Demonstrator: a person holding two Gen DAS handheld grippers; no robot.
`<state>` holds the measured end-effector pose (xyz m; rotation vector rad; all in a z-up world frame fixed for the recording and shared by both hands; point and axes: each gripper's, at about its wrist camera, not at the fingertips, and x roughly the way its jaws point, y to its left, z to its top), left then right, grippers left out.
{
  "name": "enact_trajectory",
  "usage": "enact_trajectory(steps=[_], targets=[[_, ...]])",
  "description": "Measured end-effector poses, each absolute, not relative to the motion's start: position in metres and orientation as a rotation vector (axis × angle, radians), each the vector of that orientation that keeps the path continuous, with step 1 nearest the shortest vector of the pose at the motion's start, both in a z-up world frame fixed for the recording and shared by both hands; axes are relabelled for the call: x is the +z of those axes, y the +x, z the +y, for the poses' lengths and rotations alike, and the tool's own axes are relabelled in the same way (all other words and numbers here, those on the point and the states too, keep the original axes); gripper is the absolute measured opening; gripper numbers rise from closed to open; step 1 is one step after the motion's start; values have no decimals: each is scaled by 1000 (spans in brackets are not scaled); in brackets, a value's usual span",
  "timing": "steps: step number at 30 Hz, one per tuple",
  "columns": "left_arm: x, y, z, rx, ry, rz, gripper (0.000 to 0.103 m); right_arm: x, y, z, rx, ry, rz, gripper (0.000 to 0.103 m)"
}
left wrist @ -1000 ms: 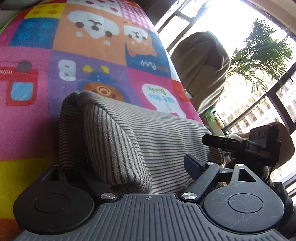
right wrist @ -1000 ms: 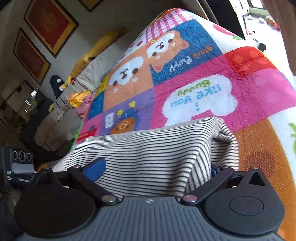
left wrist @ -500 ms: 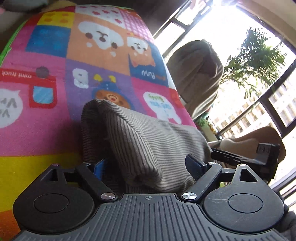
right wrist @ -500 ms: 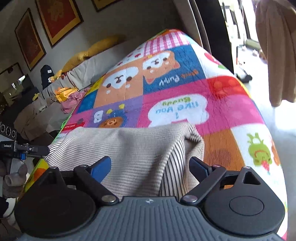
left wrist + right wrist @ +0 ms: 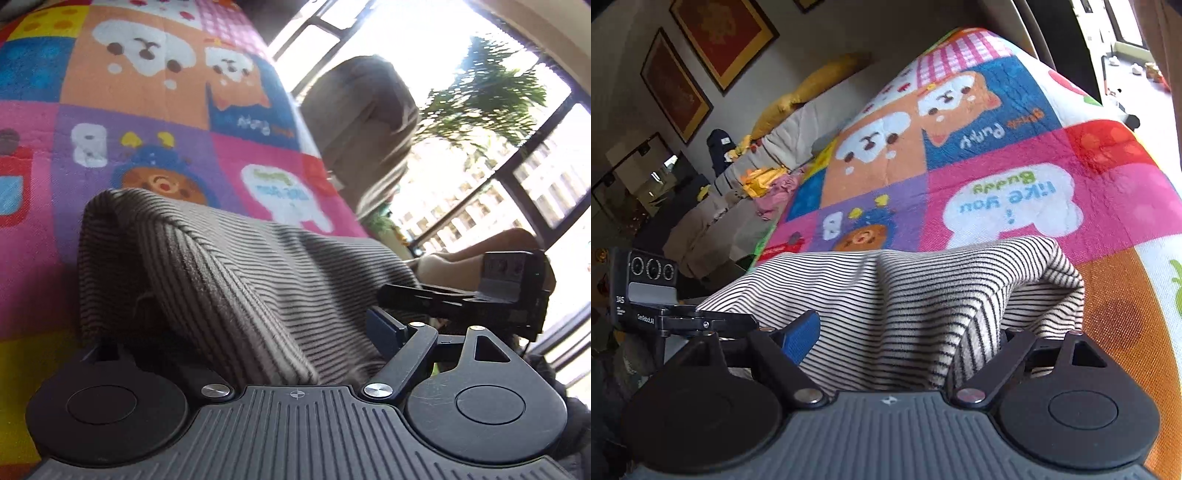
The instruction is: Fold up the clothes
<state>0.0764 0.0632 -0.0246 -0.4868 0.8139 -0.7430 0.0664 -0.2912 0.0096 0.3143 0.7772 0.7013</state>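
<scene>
A black-and-white striped garment (image 5: 236,273) lies bunched on a colourful cartoon play mat (image 5: 155,122). In the left wrist view it drapes over my left gripper (image 5: 258,332), whose jaws stand wide apart with cloth between them; the left finger is hidden under the fabric. In the right wrist view the same garment (image 5: 905,302) fills the gap of my right gripper (image 5: 905,332), jaws also wide apart, right finger covered by cloth. Each gripper shows at the other's side: the right one (image 5: 480,291) and the left one (image 5: 665,306).
The mat (image 5: 1015,155) covers a table that ends at the right near a window with a plant (image 5: 491,92). A brown draped chair (image 5: 362,122) stands beyond the mat. A sofa with yellow cushions (image 5: 783,107) and clothes lies at the far left.
Both grippers dipped and tilted slightly; the garment's folded edge has risen and shifted a little over the fingers. Jaw openings look unchanged.
</scene>
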Motion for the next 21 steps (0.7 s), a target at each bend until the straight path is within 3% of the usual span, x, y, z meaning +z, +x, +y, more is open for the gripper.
enact_trajectory(steps=[6,14,15,18,21], targets=[[4,33,70,-856,-435,721,85,46,22,-296,773,322,697,85],[-34,21,79,-661,-343,872,85,3,13,-301,541,130,808,85],[-35,21,79,-637,-324,878,80,1,10,-300,512,82,799,85],[-21,14,84,-621,-283,840,86,1,-4,-297,463,-49,747,86],[0,3,92,-612,-225,771,93,1,-17,-296,406,-181,693,92]])
